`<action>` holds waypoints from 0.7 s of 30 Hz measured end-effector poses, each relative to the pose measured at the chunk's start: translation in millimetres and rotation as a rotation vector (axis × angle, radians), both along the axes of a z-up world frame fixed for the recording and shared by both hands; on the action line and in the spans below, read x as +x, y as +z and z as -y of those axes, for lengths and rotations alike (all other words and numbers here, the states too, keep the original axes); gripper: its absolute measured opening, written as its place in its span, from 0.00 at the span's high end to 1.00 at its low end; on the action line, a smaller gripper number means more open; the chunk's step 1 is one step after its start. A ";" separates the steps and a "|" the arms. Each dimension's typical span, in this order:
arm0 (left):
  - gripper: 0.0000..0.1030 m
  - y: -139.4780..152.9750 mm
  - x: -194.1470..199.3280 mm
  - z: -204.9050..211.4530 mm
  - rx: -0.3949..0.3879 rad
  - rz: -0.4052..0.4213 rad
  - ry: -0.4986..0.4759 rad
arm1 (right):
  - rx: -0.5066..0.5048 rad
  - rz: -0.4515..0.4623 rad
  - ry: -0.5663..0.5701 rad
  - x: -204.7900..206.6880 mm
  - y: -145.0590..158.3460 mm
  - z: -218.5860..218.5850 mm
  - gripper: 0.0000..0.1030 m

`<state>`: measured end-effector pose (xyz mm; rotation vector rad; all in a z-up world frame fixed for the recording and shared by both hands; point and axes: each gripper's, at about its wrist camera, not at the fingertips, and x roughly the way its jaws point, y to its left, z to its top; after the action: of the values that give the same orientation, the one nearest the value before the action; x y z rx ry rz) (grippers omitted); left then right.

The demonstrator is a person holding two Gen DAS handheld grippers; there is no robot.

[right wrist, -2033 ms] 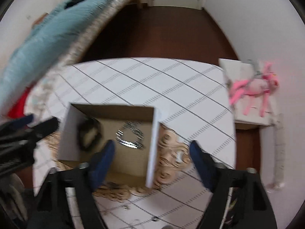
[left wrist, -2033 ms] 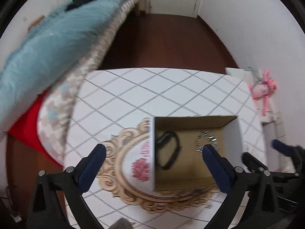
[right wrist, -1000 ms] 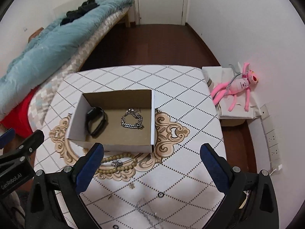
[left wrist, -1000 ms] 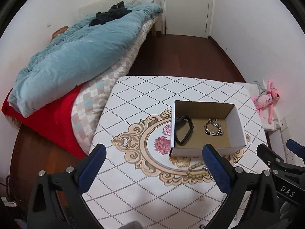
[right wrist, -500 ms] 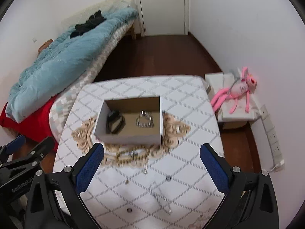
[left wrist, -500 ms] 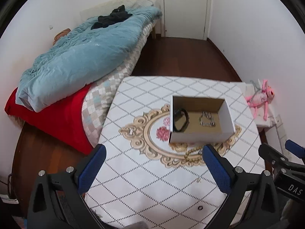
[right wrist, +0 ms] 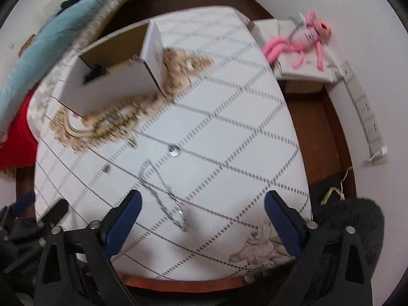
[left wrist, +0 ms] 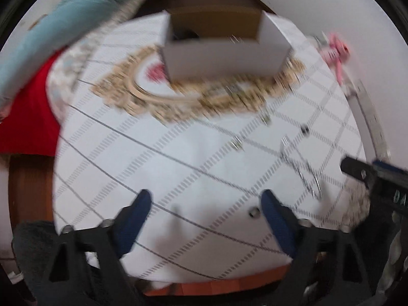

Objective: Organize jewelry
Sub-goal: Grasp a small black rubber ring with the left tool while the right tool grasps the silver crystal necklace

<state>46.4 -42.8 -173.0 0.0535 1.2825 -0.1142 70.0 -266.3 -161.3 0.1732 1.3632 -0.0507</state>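
A white cardboard box [left wrist: 224, 51] [right wrist: 112, 84] stands at the far side of the table with a black band partly visible inside. A silver chain [right wrist: 163, 193] [left wrist: 301, 165] lies loose on the cloth, just ahead of my right gripper [right wrist: 202, 216]. Small rings and studs [right wrist: 174, 150] [left wrist: 253, 213] are scattered around it. A bead string [right wrist: 114, 118] lies before the box. My left gripper [left wrist: 206, 214] is open and empty low over the near table edge. My right gripper is open and empty.
The table [right wrist: 229, 132] has a white diamond-pattern cloth with a gold ornament. A bed with teal blanket [left wrist: 38, 33] is at the left. A pink plush toy [right wrist: 303, 38] lies on a small stand at the right. A power strip [right wrist: 367, 117] runs along the wall.
Both grippers have dropped from high above the room to low over the near table edge. The box now lies far ahead and the loose chain is close. The views are blurred by motion.
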 end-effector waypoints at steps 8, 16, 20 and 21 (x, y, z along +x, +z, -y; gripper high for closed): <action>0.27 -19.4 -14.3 29.8 -0.030 -0.033 -0.064 | 0.004 -0.035 -0.012 -4.5 -20.5 11.2 0.25; 0.54 -28.5 -11.7 39.2 -0.027 -0.060 -0.094 | 0.012 -0.039 -0.027 -2.7 -23.6 14.9 0.26; 0.58 -28.6 -12.8 42.1 -0.017 -0.051 -0.106 | 0.014 -0.038 -0.033 -2.7 -23.9 16.5 0.26; 0.61 -28.6 -13.0 41.6 -0.016 -0.049 -0.108 | 0.015 -0.036 -0.034 -2.7 -23.8 16.9 0.26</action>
<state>33.4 -84.4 -201.6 0.1068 1.3274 -0.2196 67.3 -283.2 -185.1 0.2088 1.3973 -0.0729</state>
